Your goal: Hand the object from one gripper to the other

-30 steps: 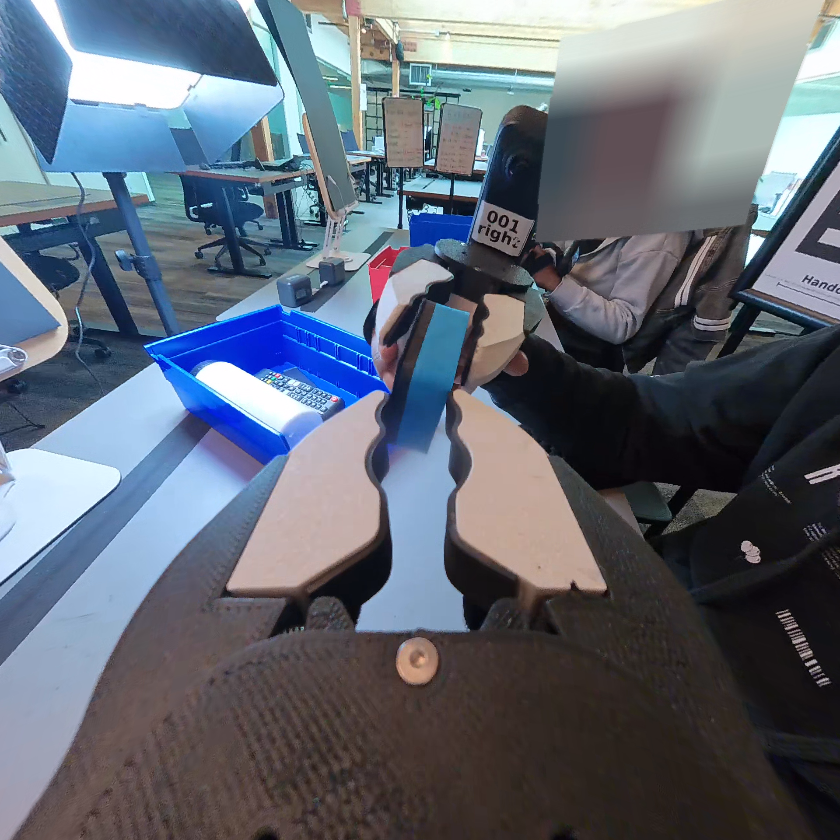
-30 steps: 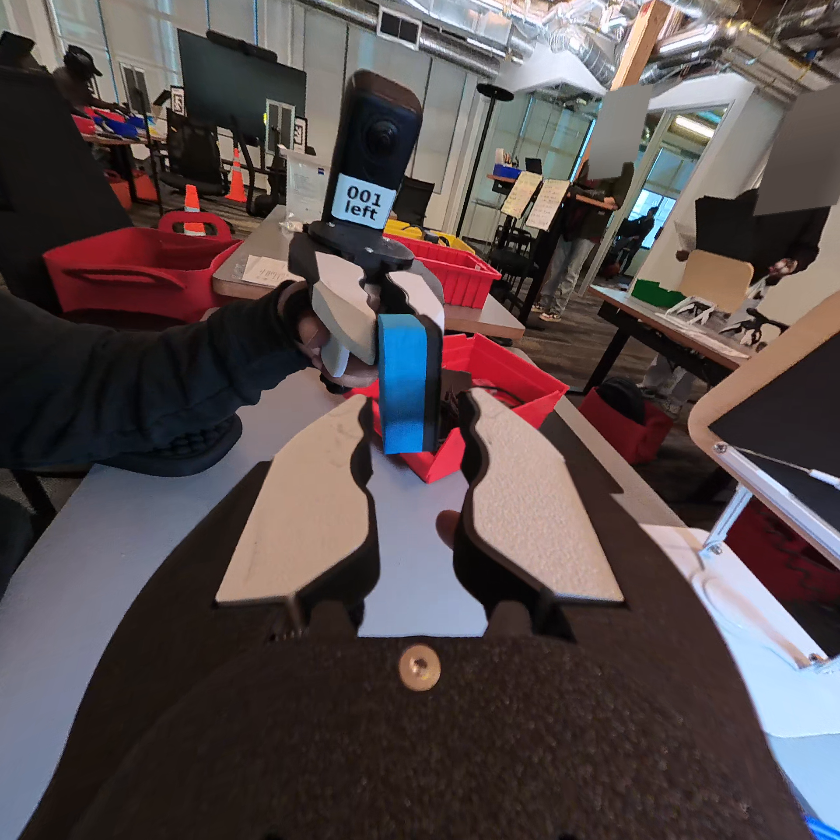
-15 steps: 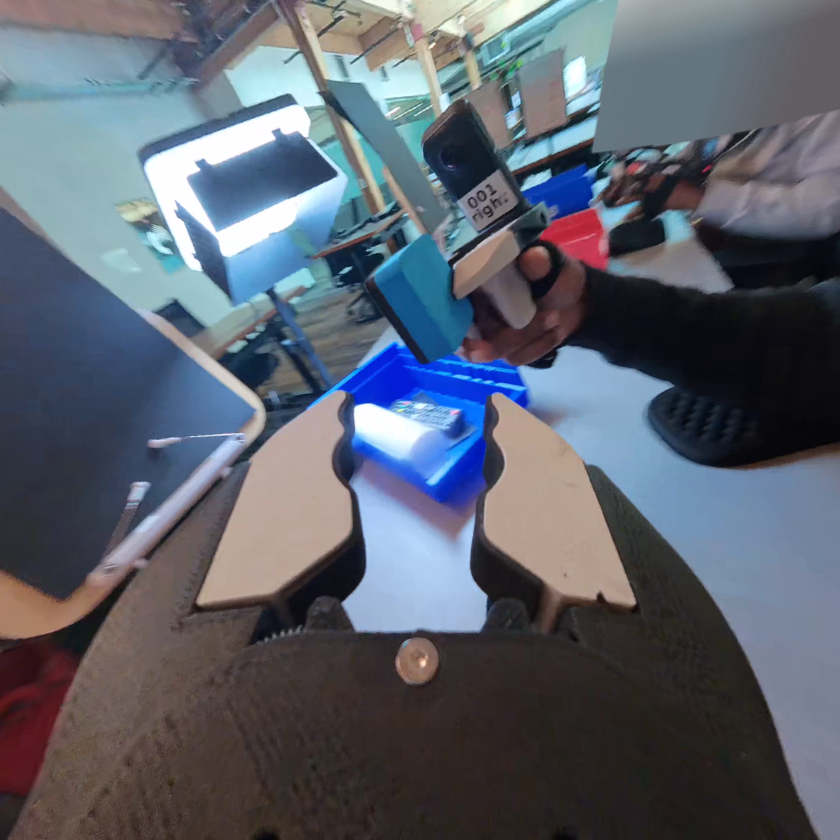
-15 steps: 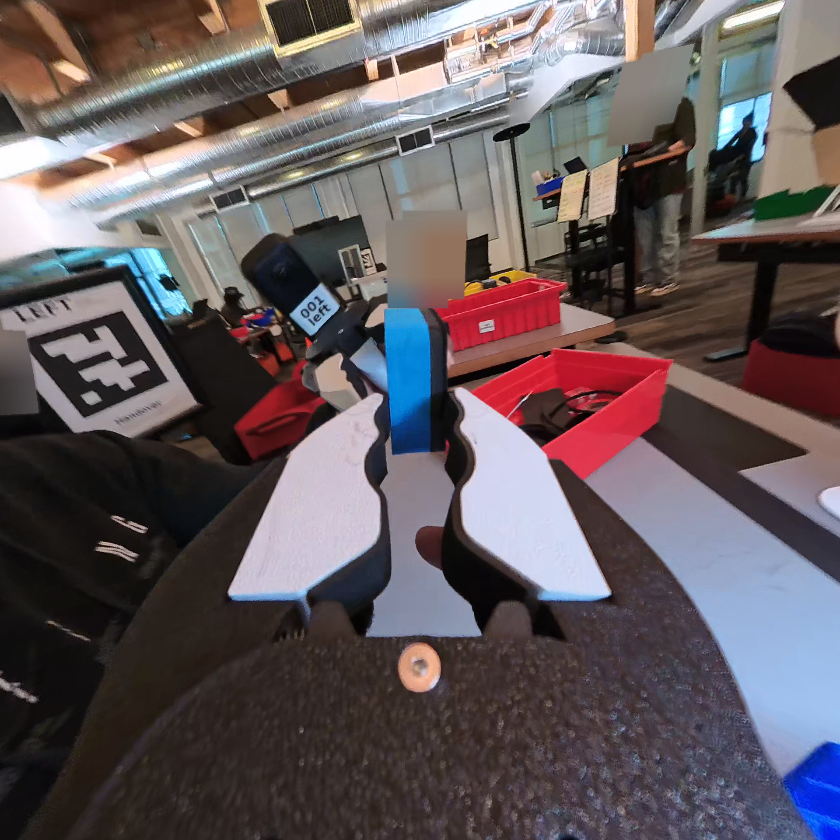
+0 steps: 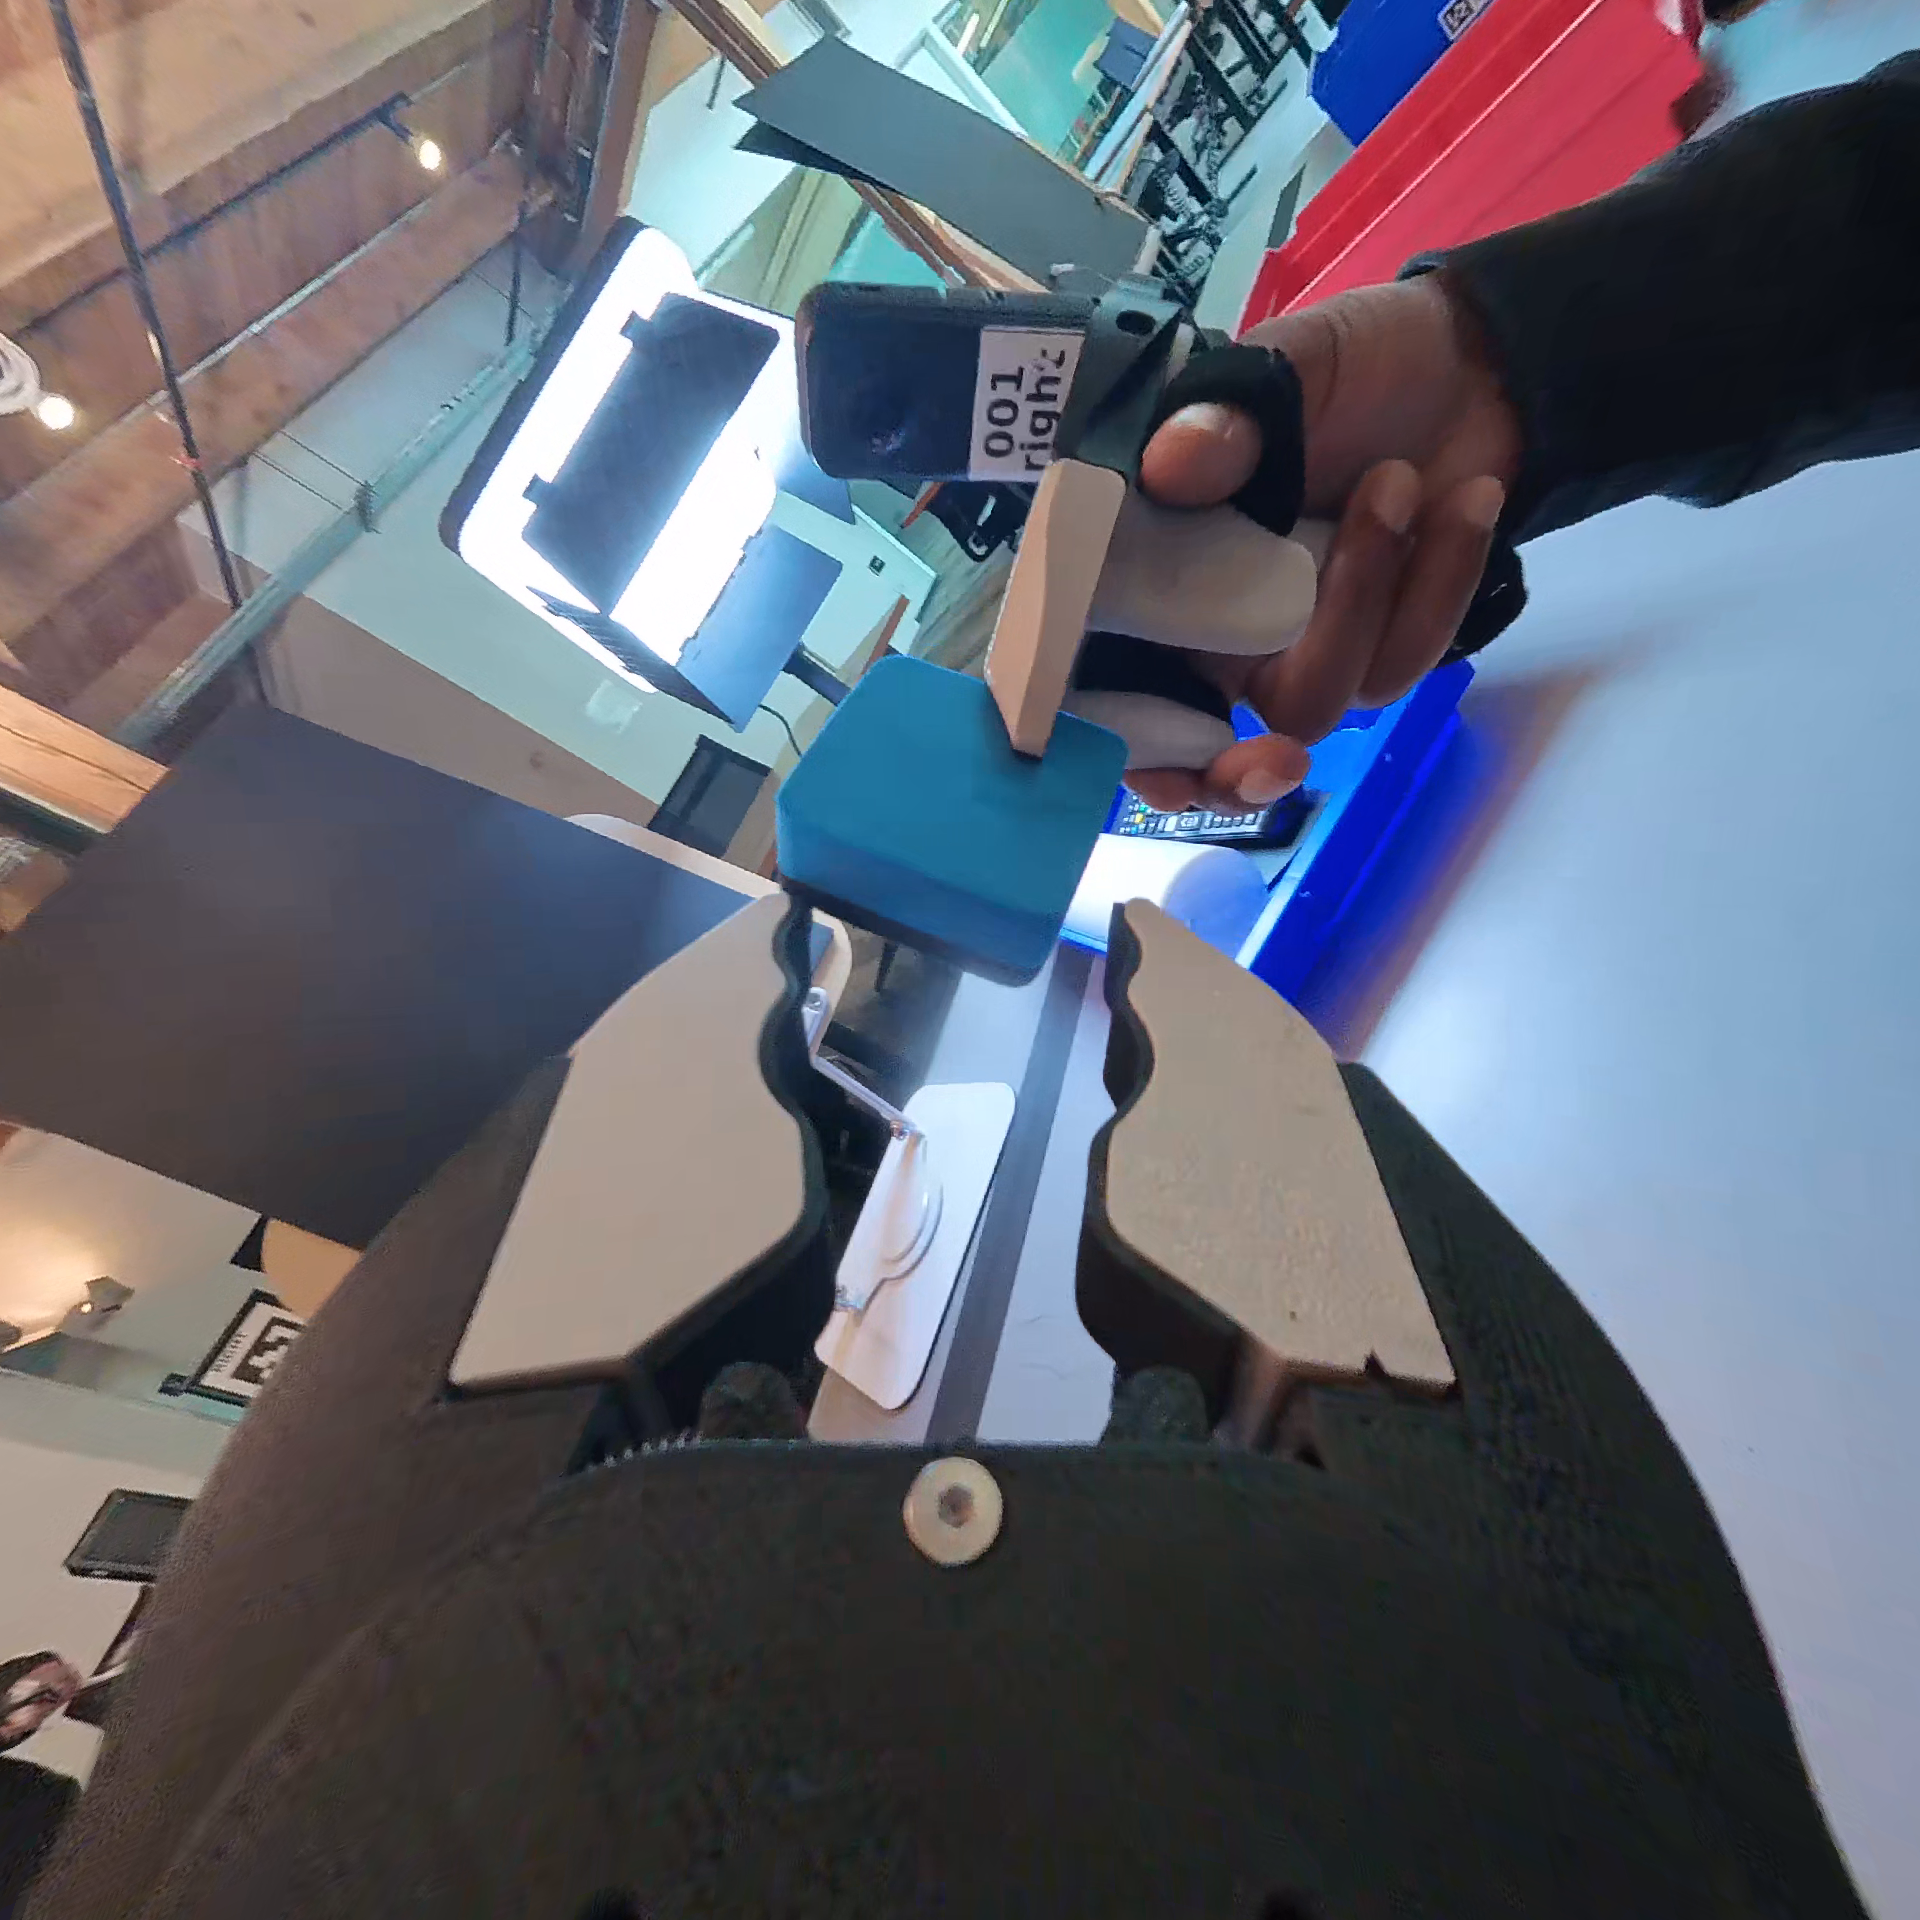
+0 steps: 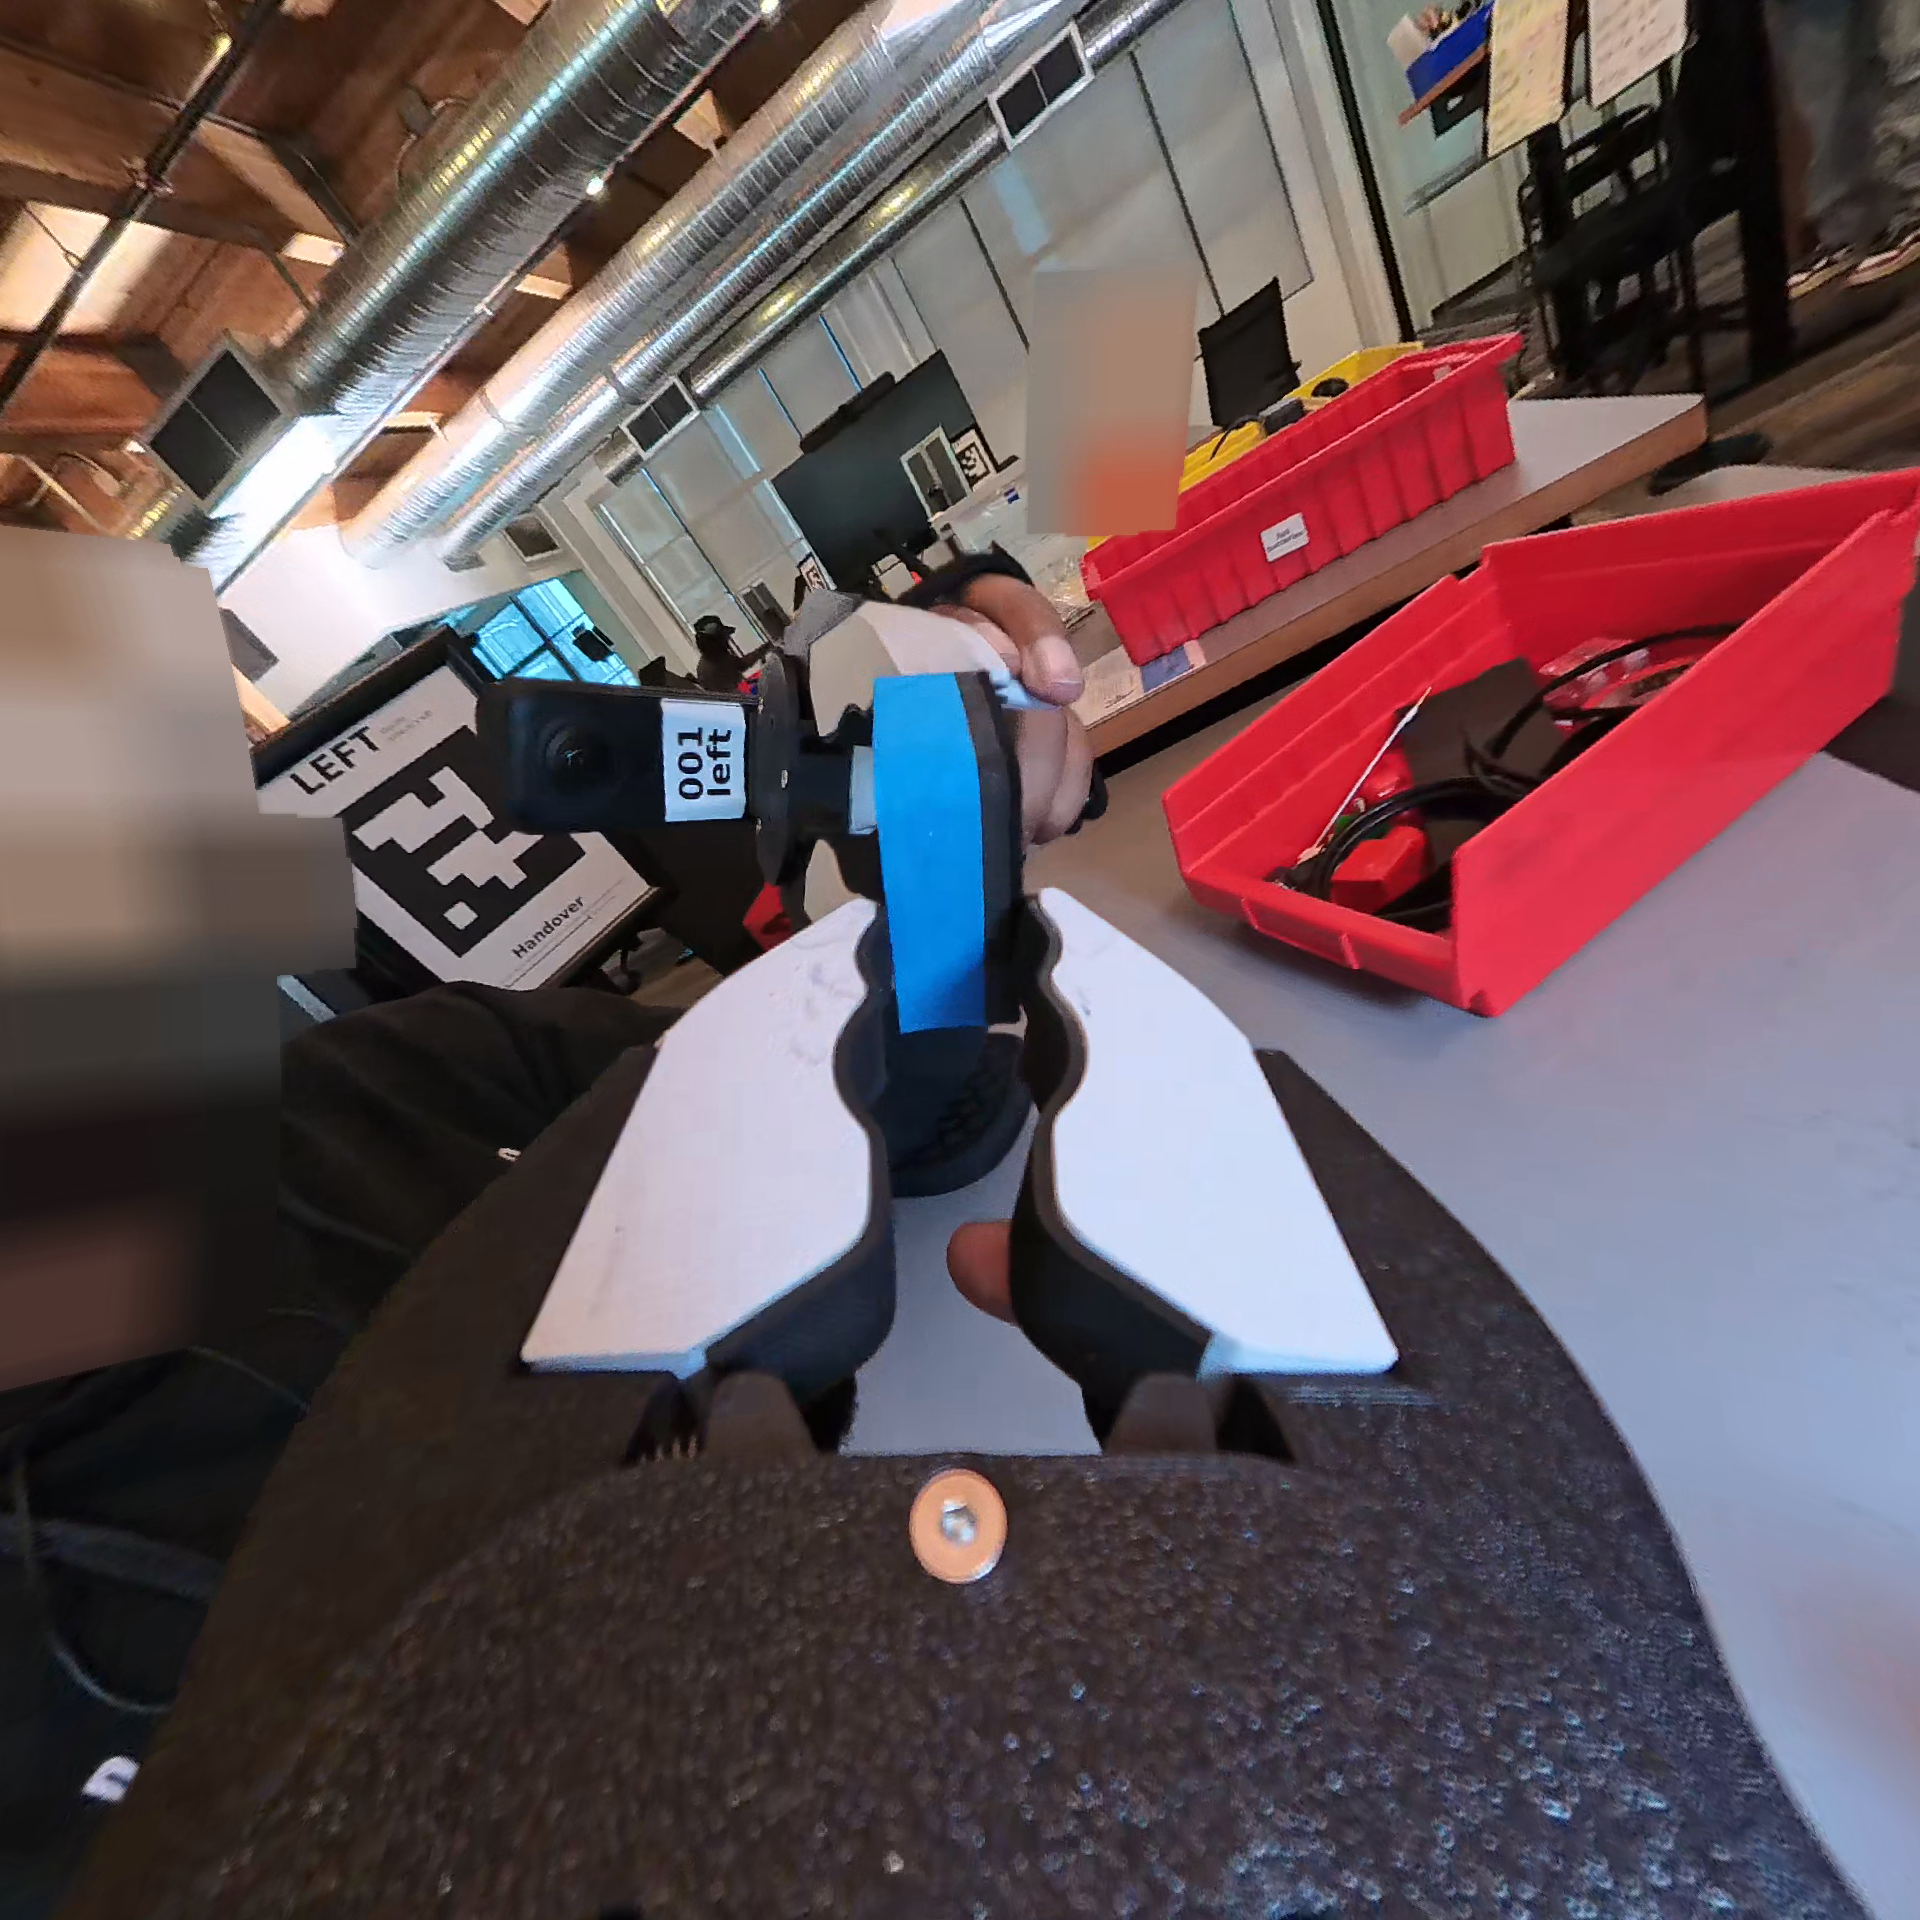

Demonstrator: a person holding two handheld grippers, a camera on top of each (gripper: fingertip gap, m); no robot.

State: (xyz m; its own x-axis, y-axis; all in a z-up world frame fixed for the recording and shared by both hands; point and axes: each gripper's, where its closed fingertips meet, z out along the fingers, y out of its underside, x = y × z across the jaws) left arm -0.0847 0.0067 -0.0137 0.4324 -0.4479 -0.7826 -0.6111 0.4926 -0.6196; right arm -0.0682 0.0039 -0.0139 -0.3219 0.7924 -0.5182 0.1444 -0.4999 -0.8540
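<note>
We are gripping the blue foam block between the right gripper fingers; our left gripper fingers are standing open, at 6 o'clock below the block.

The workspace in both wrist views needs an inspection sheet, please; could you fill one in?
Surface: grey table, with a dark strip along it in the left wrist view.
Job's things: blue foam block with a black backing, held off the table.
Clutter: red bin of dark items; blue bin holding a remote and a white roll.
Grippers: right gripper shut on the block; left gripper open, just short of the block.
Cables: black cable in the red bin.
Surroundings: lamp panel, marker board, more red bins on far tables, people standing behind.
</note>
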